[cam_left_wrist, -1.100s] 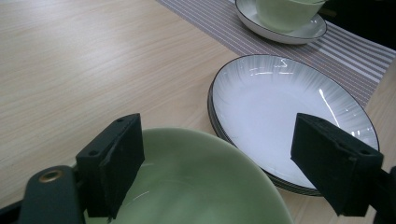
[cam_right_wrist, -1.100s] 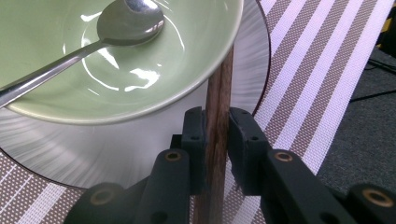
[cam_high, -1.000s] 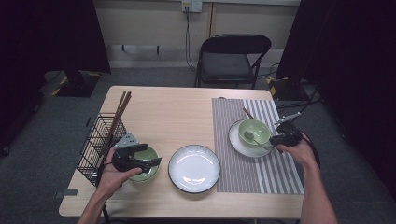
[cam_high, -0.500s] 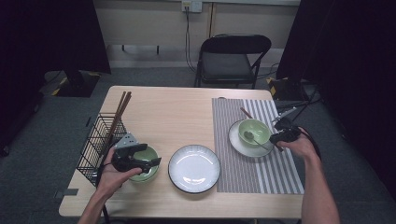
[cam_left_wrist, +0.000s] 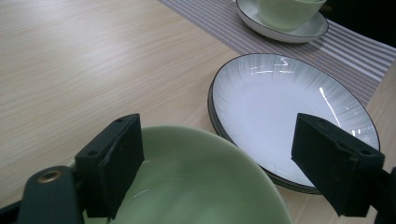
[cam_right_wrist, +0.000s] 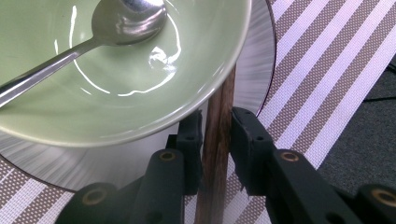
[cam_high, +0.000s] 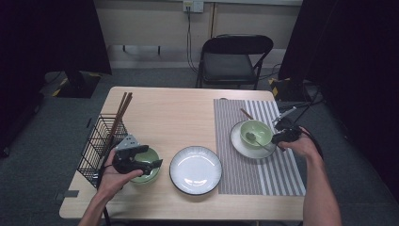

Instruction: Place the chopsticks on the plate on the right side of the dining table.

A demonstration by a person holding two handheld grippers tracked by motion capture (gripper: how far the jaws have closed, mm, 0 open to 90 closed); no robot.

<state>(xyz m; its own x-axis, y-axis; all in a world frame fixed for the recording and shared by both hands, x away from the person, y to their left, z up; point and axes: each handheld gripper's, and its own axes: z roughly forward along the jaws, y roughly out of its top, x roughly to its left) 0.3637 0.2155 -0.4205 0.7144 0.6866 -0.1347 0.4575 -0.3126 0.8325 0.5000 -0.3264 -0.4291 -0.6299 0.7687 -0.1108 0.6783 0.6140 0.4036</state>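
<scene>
My right gripper (cam_right_wrist: 217,116) has a pair of brown chopsticks (cam_right_wrist: 224,93) between its pads, which still touch the wood; its jaws have just been opening slightly. The chopsticks run under the rim of a green bowl (cam_right_wrist: 116,60) holding a metal spoon (cam_right_wrist: 126,14), on a white plate (cam_right_wrist: 254,70). From above, this gripper (cam_high: 275,137) is at the bowl's (cam_high: 256,132) right side, and the chopsticks' far end (cam_high: 245,113) shows beyond it. My left gripper (cam_high: 141,162) stands open over a second green bowl (cam_left_wrist: 196,196), next to an empty white plate (cam_left_wrist: 280,107).
A black wire basket (cam_high: 96,143) with more brown chopsticks (cam_high: 120,115) leaning in it stands at the table's left edge. A striped placemat (cam_high: 263,174) covers the right side. A folding chair (cam_high: 233,56) stands behind the table.
The right hand has shifted very slightly beside its bowl. The left hand, the bowls and the plates have stayed where they were.
</scene>
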